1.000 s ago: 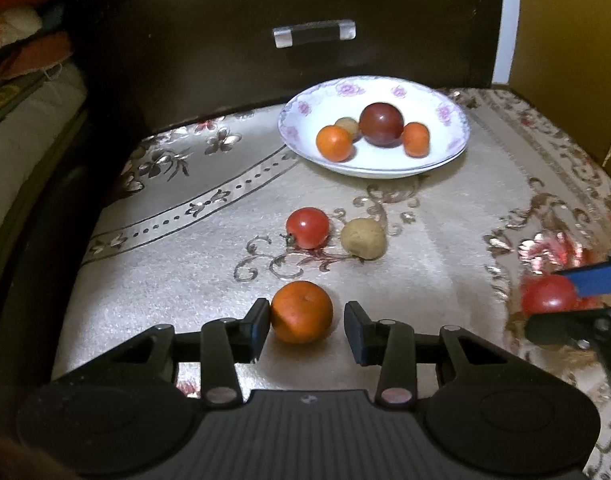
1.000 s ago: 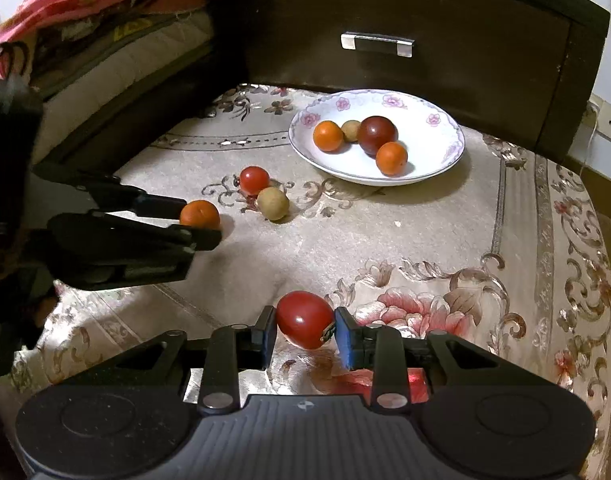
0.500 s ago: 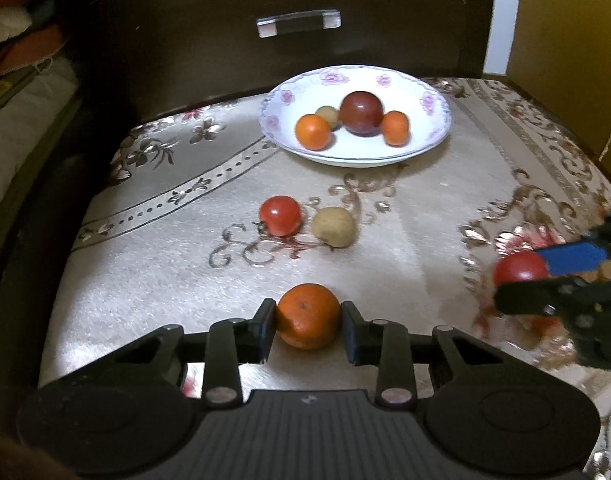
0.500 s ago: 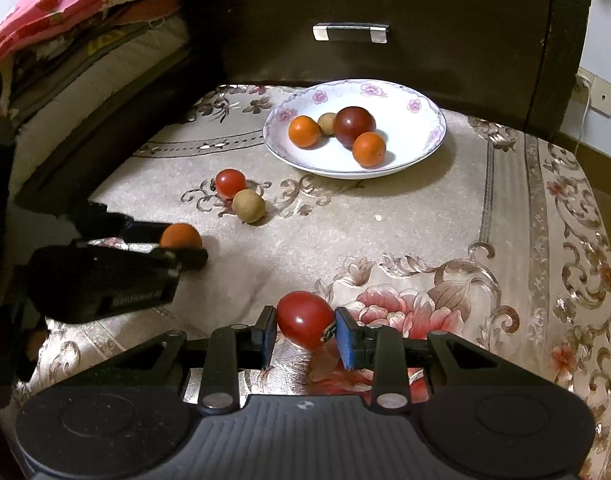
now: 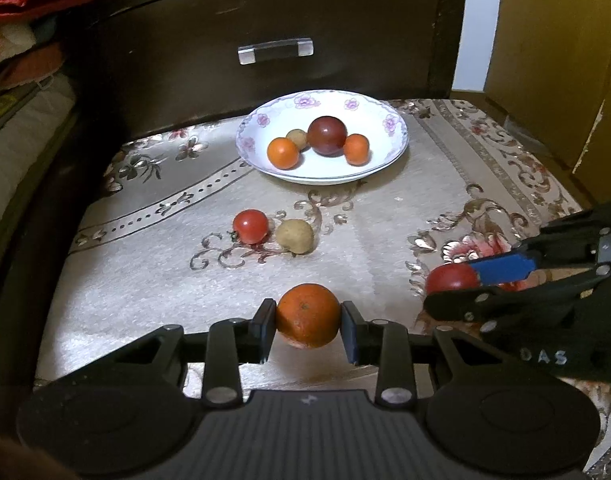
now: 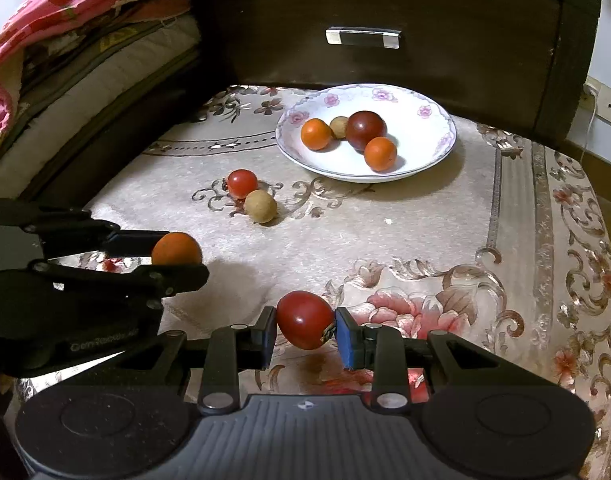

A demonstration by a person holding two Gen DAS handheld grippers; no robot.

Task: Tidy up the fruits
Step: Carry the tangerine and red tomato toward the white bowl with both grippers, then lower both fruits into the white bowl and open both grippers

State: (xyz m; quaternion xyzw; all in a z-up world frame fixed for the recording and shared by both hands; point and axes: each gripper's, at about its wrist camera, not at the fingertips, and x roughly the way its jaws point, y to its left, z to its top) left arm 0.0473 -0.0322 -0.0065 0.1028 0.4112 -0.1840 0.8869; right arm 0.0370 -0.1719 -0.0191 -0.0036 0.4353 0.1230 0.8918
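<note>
My left gripper (image 5: 308, 327) is shut on an orange (image 5: 308, 315) and holds it just above the cloth; the orange also shows in the right wrist view (image 6: 176, 249). My right gripper (image 6: 305, 330) is shut on a red tomato (image 6: 304, 319), seen too in the left wrist view (image 5: 451, 278). A white flowered bowl (image 5: 381, 118) at the back holds two small oranges, a dark red fruit (image 5: 326, 135) and a small brown fruit. A small tomato (image 5: 250, 225) and a brown round fruit (image 5: 294, 236) lie loose on the cloth between the bowl and my grippers.
A patterned cream cloth (image 5: 153, 264) covers the surface. A dark wooden drawer front with a metal handle (image 5: 275, 50) stands behind the bowl. Stacked bedding (image 6: 65, 40) lies to the left. A yellow panel (image 5: 557, 60) stands at the right.
My left gripper closed on the orange and lifted it off the cloth. My right gripper lifted the tomato. Both views have pulled back a little from the bowl.
</note>
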